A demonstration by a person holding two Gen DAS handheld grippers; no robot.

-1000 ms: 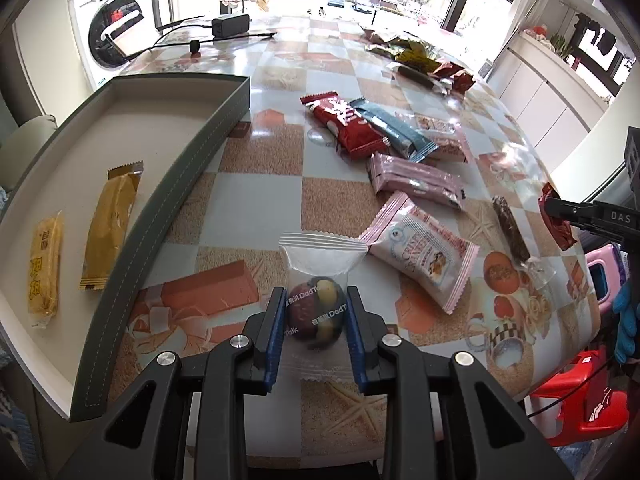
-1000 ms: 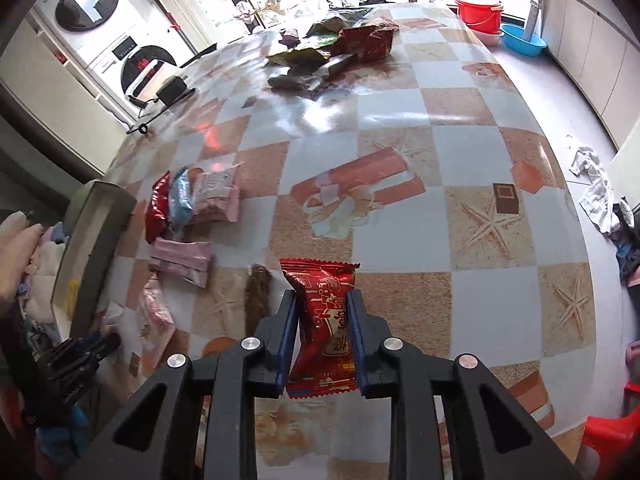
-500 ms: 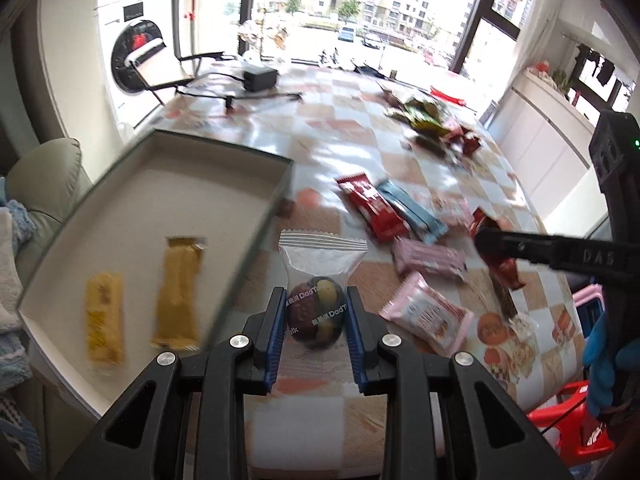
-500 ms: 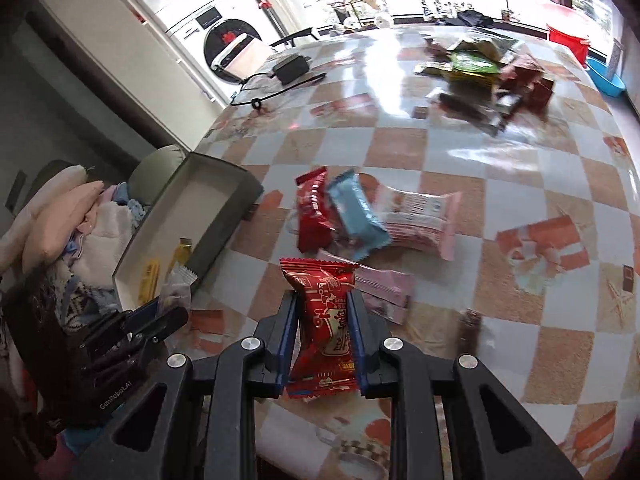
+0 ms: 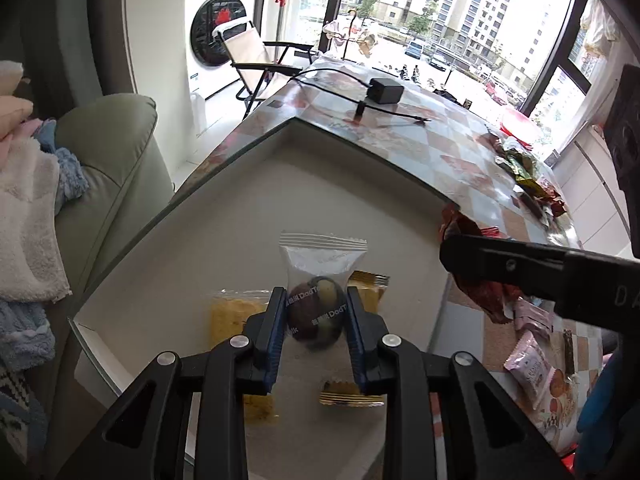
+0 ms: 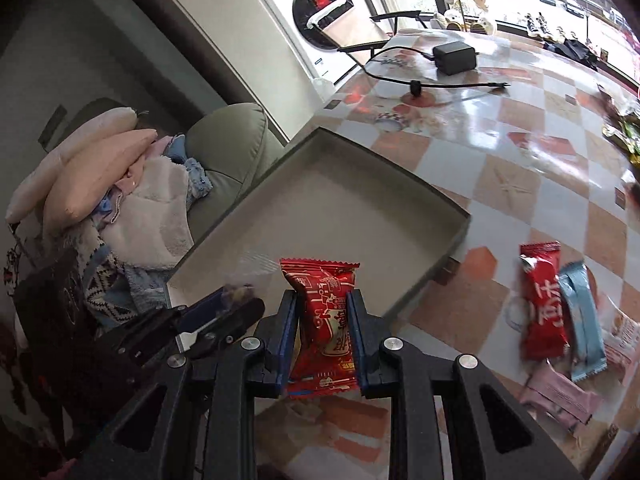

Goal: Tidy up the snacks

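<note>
My left gripper (image 5: 315,316) is shut on a clear packet with a dark round snack (image 5: 317,312) and holds it above the grey tray (image 5: 328,184). Two yellow packets (image 5: 230,314) lie in the tray under it. My right gripper (image 6: 322,320) is shut on a red snack packet (image 6: 325,320) and hangs over the tray's near edge (image 6: 424,284). It shows in the left wrist view (image 5: 520,268) at the right, level with the tray's right wall. The left gripper shows in the right wrist view (image 6: 224,312), left of the red packet.
On the checked table (image 6: 500,184) right of the tray lie a red bar (image 6: 542,304), a blue bar (image 6: 582,312) and pink packets (image 6: 560,396). A black adapter with cable (image 6: 456,58) sits at the far end. A sofa with clothes (image 6: 132,208) stands left of the tray.
Both grippers have moved left from over the table to over the tray, each still holding its packet. The right gripper has come close beside the left one.
</note>
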